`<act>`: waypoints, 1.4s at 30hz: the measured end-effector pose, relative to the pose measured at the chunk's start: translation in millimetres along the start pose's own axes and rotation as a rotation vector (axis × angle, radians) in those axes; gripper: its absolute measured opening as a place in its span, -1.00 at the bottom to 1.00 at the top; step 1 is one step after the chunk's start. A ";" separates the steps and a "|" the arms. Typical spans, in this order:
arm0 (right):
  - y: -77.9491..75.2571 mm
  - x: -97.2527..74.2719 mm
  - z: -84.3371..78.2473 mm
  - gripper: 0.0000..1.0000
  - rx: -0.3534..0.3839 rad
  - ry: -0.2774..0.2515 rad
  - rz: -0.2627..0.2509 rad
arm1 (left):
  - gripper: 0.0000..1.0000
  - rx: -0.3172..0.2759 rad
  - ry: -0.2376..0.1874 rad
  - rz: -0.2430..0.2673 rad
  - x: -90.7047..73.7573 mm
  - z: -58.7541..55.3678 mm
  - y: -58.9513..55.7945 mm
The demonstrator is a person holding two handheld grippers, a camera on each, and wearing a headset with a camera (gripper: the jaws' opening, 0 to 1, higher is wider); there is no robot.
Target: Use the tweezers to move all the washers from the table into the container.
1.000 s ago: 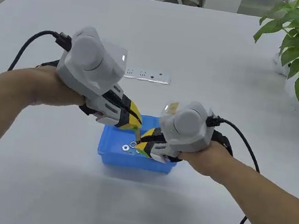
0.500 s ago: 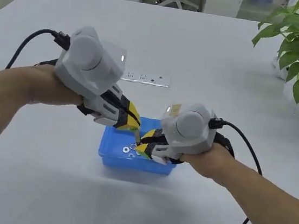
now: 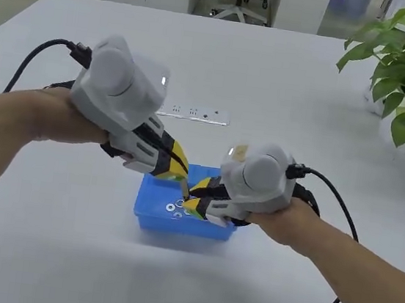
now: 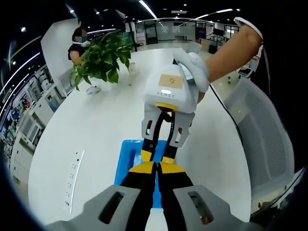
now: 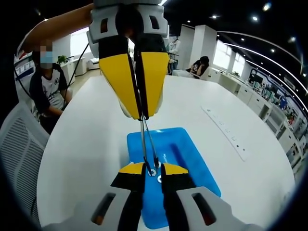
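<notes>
Over the last second little has altered. The head view has shifted with the person, while both grippers remain paired over the blue container (image 3: 151, 218) on the tabletop (image 3: 64, 253), the left one slightly lower.

The left gripper (image 5: 142, 114) is clenched on the tweezers (image 5: 146, 142), whose tips reach down to a washer (image 5: 153, 172) just above the container floor. The right gripper (image 5: 154, 169) has its jaws close on either side of those tips; whether they press on them cannot be told. Loose washers (image 3: 172, 208) already lie inside the container.

Judgement: a deposit is in hand and the carried washer is not yet released.

The lettering on the right gripper's housing (image 4: 166, 92) is too small to read with certainty.
</notes>
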State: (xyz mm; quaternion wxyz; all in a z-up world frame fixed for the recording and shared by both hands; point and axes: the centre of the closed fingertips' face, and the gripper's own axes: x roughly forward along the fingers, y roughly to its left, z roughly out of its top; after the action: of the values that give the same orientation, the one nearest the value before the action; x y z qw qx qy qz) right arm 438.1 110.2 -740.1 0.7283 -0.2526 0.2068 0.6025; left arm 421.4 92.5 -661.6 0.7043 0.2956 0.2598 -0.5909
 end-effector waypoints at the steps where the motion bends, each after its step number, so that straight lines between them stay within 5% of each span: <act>1: 0.7 -1.3 1.5 -0.72 -0.003 -0.005 0.001 | -0.89 0.001 -0.001 0.000 -1.1 0.5 -0.7; 21: 21.3 -6.5 24.0 -0.71 -0.055 -0.070 0.061 | -0.90 0.018 -0.038 -0.003 -20.8 10.5 -17.3; 42: 40.0 -16.1 8.3 -0.88 -0.187 0.030 0.074 | -0.89 0.051 0.058 -0.030 -19.4 -15.6 -35.8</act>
State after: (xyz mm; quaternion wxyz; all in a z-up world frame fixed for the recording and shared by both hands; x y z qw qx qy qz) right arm 395.7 108.8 -728.5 0.6758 -0.3206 0.1694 0.6417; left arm 382.6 112.4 -662.5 0.6799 0.3264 0.2692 -0.5990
